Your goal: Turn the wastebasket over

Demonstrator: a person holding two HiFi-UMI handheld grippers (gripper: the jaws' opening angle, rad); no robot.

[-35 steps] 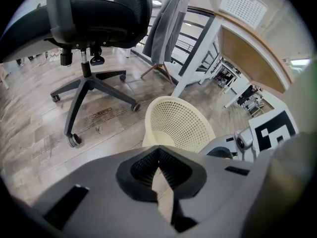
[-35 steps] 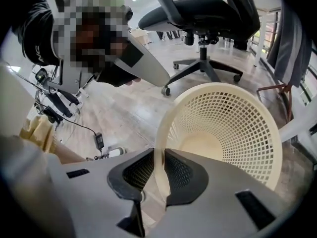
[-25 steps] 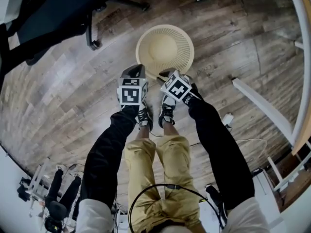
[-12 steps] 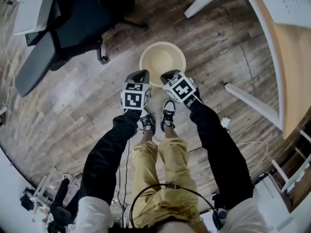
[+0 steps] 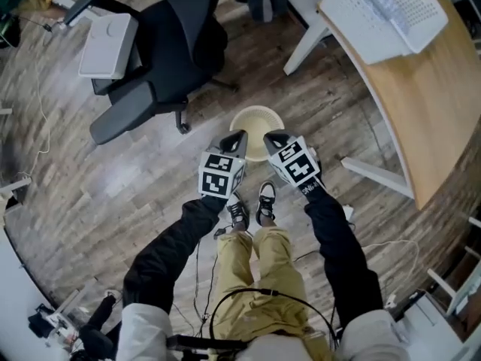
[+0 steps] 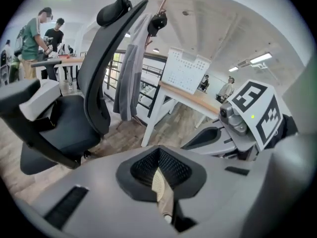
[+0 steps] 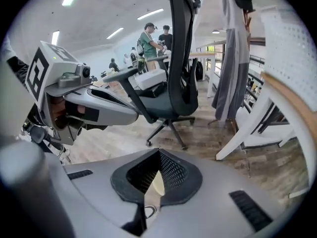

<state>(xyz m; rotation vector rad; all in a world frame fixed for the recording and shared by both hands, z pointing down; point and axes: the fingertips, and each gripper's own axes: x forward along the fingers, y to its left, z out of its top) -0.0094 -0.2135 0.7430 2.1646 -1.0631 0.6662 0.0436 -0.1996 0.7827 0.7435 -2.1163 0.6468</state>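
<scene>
Cream wastebasket (image 5: 256,123) pinched by left gripper (image 5: 238,137), right gripper (image 5: 272,136).

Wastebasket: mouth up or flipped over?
Mouth up: head view looks straight into the wastebasket, cream inside showing; left claw and right claw pinch its near rim.

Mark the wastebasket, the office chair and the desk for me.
wastebasket (image 5: 255,125): head view, inside of the basket.
office chair (image 5: 179,40): head view, black seat.
desk (image 5: 421,104): head view, wooden top.
</scene>
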